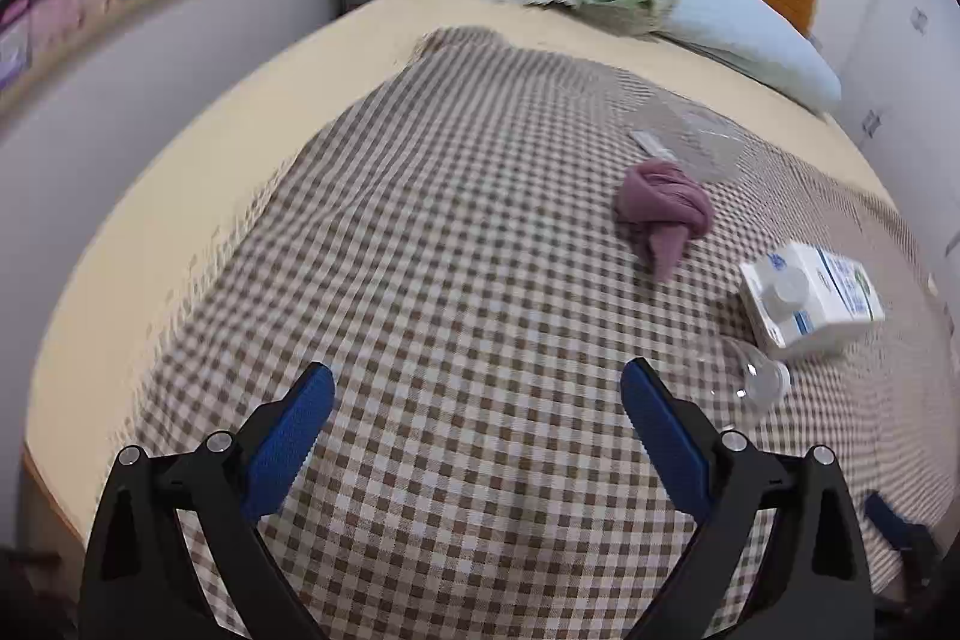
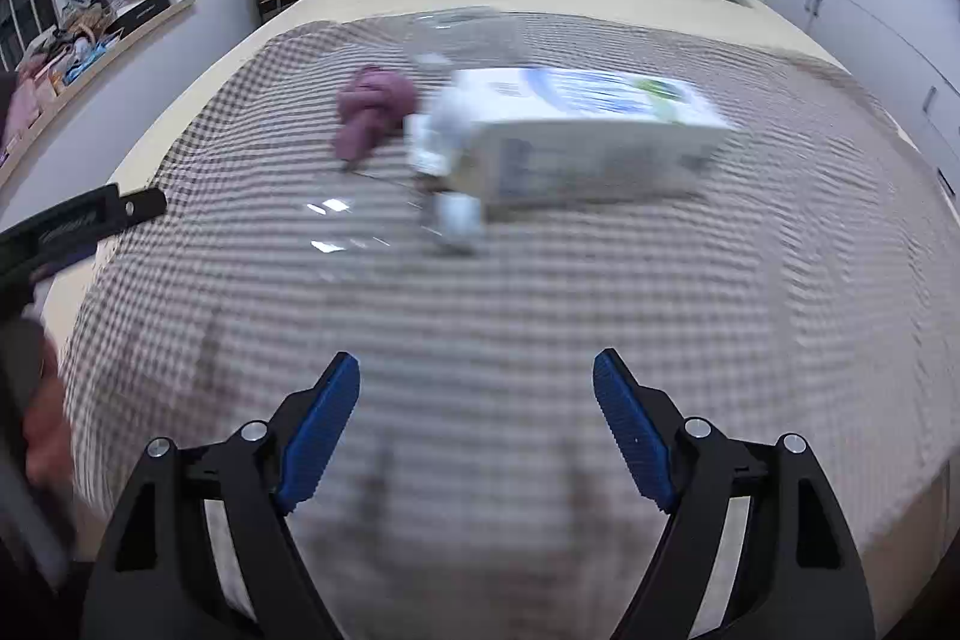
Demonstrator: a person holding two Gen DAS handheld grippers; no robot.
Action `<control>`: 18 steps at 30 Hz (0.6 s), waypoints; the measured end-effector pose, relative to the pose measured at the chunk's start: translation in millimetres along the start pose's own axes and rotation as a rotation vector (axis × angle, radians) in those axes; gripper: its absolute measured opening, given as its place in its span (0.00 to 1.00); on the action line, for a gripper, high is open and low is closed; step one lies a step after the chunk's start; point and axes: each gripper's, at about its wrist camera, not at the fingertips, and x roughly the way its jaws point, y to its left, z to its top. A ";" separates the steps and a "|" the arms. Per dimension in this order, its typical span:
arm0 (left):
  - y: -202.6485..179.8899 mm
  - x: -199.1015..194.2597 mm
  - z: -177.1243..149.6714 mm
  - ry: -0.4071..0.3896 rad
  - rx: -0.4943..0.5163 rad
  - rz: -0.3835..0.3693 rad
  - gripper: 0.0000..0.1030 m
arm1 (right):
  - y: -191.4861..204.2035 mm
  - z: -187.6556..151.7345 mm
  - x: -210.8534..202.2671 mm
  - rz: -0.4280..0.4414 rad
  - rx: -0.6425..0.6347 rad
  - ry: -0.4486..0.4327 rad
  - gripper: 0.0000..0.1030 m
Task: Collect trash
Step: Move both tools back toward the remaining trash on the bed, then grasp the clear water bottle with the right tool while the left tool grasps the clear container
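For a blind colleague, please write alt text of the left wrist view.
An open blue-padded left gripper hangs over a brown-and-white checked bedspread. To its right lie a white milk carton, a clear plastic bottle and a knotted mauve cloth.

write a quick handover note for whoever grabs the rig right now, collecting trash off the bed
Left hand-held gripper: open, empty, above the checked blanket.
Right hand-held gripper: open, empty, also over the blanket.
Trash on the blanket: white milk carton lying on its side; clear plastic bottle lying just in front of it; clear plastic container farther up toward the pillow.
A knotted purple cloth lies between container and carton; may not be trash.
Done: nothing picked up.
Left: collect carton, bottle and container. No bin is in view.
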 end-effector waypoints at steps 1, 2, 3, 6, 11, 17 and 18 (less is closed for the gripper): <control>3.2 2.5 1.3 0.016 -0.014 -0.012 0.90 | 12.6 8.3 11.7 -0.004 -0.004 -0.006 0.75; 4.8 4.1 2.1 0.025 -0.022 -0.018 0.90 | 20.9 14.6 20.6 -0.017 -0.012 -0.015 0.75; 8.0 2.0 2.4 0.024 -0.022 -0.019 0.90 | 29.6 21.6 31.8 -0.053 -0.016 -0.019 0.75; 6.9 -2.5 2.8 0.003 0.013 -0.017 0.90 | 39.6 35.0 55.7 -0.078 0.014 -0.034 0.75; 4.2 8.3 3.2 0.019 0.036 0.005 0.90 | 16.6 32.8 57.4 -0.064 0.103 -0.025 0.53; 4.7 17.0 4.5 0.040 0.023 -0.020 0.90 | -41.6 6.4 26.9 0.000 0.182 -0.008 0.06; 4.0 18.1 4.3 0.042 0.021 -0.028 0.90 | -53.2 2.0 19.1 0.023 0.211 -0.015 0.05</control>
